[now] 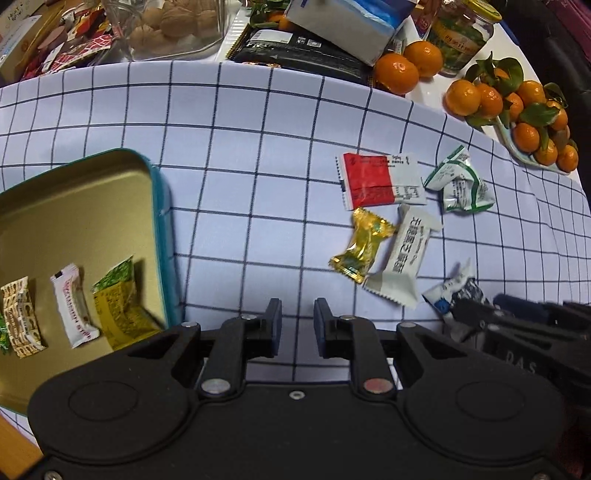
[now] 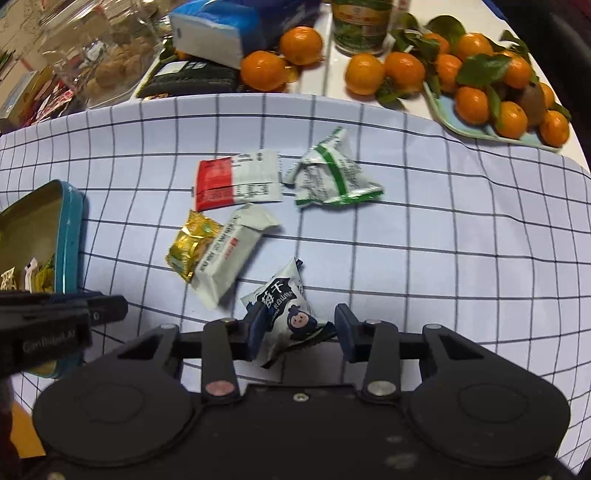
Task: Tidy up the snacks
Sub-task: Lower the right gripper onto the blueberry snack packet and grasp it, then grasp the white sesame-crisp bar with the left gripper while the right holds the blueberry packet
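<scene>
A teal tin (image 1: 162,206) with a gold inside lies open at the left and holds several wrapped snacks (image 1: 75,310). It also shows in the right wrist view (image 2: 70,236). On the checked cloth lie a red-and-white packet (image 1: 380,181), a green-and-white packet (image 1: 461,181), a gold candy (image 1: 360,245) and a white bar (image 1: 404,256). My left gripper (image 1: 297,325) is open and empty beside the tin. My right gripper (image 2: 301,332) is open around a blue-and-white packet (image 2: 284,306), its left finger touching the wrapper.
Mandarins on a pale plate (image 2: 476,131) sit at the back right, loose mandarins (image 2: 264,70) nearer the middle. A glass jar (image 2: 360,26), a blue-white box (image 2: 210,33), a black packet (image 1: 295,51) and a walnut container (image 1: 173,26) line the back edge.
</scene>
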`<move>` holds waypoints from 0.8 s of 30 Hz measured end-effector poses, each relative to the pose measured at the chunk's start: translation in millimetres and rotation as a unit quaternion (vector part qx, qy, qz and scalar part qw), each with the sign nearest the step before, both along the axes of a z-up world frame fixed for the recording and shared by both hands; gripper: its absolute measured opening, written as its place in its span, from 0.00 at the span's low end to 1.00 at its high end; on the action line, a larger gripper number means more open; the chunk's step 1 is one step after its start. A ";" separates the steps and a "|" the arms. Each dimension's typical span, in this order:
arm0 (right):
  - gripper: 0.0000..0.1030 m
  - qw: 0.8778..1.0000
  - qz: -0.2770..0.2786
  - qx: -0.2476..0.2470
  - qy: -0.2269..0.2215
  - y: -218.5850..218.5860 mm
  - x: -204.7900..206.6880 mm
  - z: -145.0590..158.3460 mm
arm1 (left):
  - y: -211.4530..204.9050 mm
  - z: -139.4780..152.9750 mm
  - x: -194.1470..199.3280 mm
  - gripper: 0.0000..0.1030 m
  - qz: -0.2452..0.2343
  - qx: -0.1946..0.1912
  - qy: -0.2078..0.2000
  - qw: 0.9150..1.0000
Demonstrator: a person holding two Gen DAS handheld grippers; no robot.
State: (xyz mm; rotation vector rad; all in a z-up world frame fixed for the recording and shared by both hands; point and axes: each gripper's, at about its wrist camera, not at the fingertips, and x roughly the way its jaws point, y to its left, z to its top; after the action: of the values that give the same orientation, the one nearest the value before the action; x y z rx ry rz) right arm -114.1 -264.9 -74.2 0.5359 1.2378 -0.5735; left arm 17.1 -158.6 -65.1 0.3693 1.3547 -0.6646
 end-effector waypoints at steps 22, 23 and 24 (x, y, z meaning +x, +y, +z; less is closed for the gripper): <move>0.40 1.000 -0.026 0.011 -0.009 -20.4 -62.4 0.8 | -71.2 3.5 -49.9 0.34 -0.070 -0.073 -0.005 0.995; 0.40 1.000 -0.027 0.011 -0.010 -21.2 -64.2 1.3 | -71.7 4.5 -50.2 0.34 -0.066 -0.072 -0.011 0.995; 0.39 0.999 -0.028 0.012 -0.010 -22.1 -65.8 1.5 | -72.5 5.6 -50.4 0.34 -0.063 -0.069 -0.021 0.995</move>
State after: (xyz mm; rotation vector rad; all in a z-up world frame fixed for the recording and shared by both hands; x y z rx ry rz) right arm -179.9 -287.0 -72.6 0.5970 1.2148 -0.5995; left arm -33.3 -231.0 -59.5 0.3574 1.2447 -0.8466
